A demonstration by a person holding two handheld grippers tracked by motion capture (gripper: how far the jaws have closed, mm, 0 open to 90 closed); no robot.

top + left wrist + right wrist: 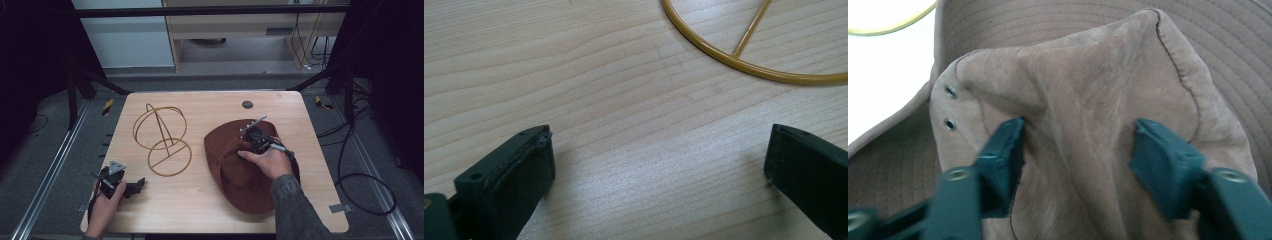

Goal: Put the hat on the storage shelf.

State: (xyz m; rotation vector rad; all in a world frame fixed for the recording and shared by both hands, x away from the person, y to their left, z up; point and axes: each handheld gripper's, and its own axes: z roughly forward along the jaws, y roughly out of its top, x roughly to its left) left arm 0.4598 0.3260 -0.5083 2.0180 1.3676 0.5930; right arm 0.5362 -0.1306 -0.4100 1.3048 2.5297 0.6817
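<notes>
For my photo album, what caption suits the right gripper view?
Open gripper straddling the crown of a brown suede hat.

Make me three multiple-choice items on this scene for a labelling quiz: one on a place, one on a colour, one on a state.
1. Where does the wire hat stand stand, in the high view?
A. left of the hat
B. on the hat
C. on the floor

2. What colour is the hat there?
A. white
B. reddish brown
C. blue

3. How are the left tongs?
A. shut on the stand
C. shut on the hat
B. open over bare table

Answers:
1 A: the stand rests on the table, left of the hat.
2 B: brim and crown look reddish brown.
3 B: in the left gripper view the jaws are wide apart with only wood between them.
</notes>
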